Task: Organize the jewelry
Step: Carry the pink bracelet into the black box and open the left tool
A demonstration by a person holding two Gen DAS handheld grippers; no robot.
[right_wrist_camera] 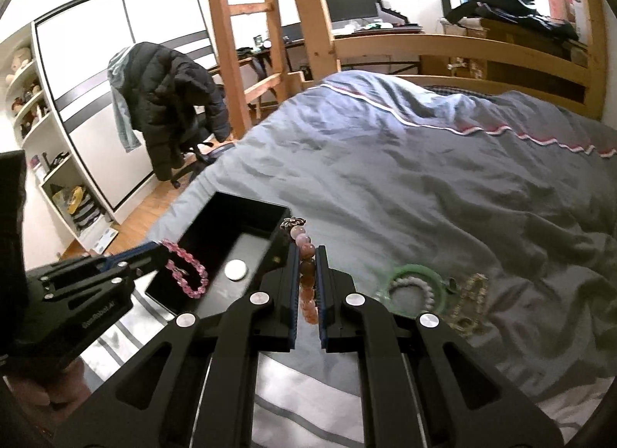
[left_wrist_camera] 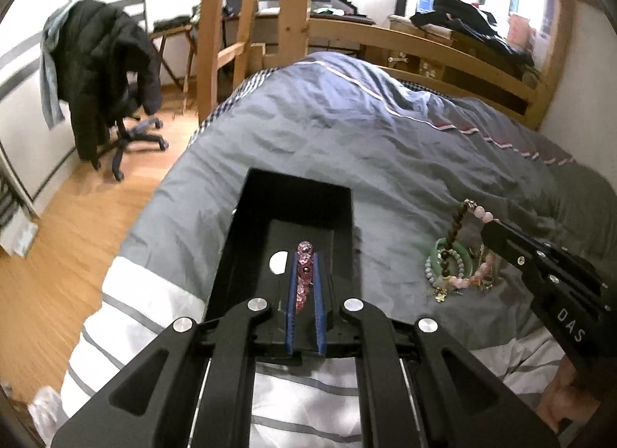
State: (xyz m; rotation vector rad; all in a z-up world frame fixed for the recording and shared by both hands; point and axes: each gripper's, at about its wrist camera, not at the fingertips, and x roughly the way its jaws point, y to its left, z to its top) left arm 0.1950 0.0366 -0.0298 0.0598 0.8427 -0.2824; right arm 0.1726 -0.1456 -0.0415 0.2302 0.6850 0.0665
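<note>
A black open box point(left_wrist_camera: 246, 239) lies on the grey bedspread; it also shows in the right wrist view point(right_wrist_camera: 204, 232), with a white round disc point(right_wrist_camera: 235, 269) on its floor. My left gripper point(left_wrist_camera: 304, 266) is shut on a pink crystal bead bracelet point(left_wrist_camera: 302, 274) and holds it over the box; the bracelet hangs from it in the right wrist view point(right_wrist_camera: 185, 270). My right gripper point(right_wrist_camera: 308, 259) is shut on a peach and brown bead bracelet point(right_wrist_camera: 306, 274), lifted above a jewelry pile point(left_wrist_camera: 459, 266) that includes a green bangle point(right_wrist_camera: 410, 274).
The bed's wooden frame point(left_wrist_camera: 443, 46) and ladder point(left_wrist_camera: 231, 23) stand behind. An office chair with a black jacket point(left_wrist_camera: 100, 77) is on the wood floor at the left. A gold chain piece point(right_wrist_camera: 468, 301) lies beside the bangle. White shelves point(right_wrist_camera: 46, 139) line the left wall.
</note>
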